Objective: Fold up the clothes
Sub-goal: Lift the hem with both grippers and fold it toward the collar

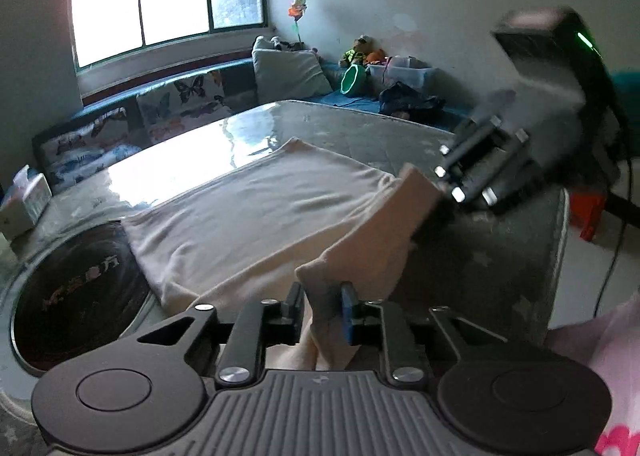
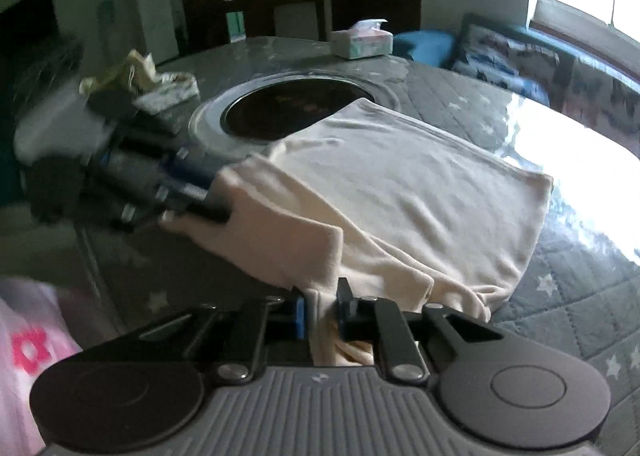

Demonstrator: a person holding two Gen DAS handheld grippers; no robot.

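A cream garment [image 1: 256, 212] lies partly folded on the glass-topped table [image 1: 344, 124]. My left gripper [image 1: 322, 306] is shut on its near edge and holds a flap lifted. My right gripper shows blurred at the right of the left wrist view [image 1: 440, 188], shut on the other end of the same lifted edge. In the right wrist view the garment [image 2: 400, 184] spreads across the table, my right gripper [image 2: 322, 306] pinches its near corner, and my left gripper [image 2: 216, 204] grips the flap at the left.
A round dark inset [image 1: 76, 288] sits in the table beside the garment, also in the right wrist view [image 2: 296, 108]. A tissue box [image 2: 360, 40] and crumpled items [image 2: 140, 76] stand at the far side. A cushioned bench [image 1: 192, 96] runs under the window.
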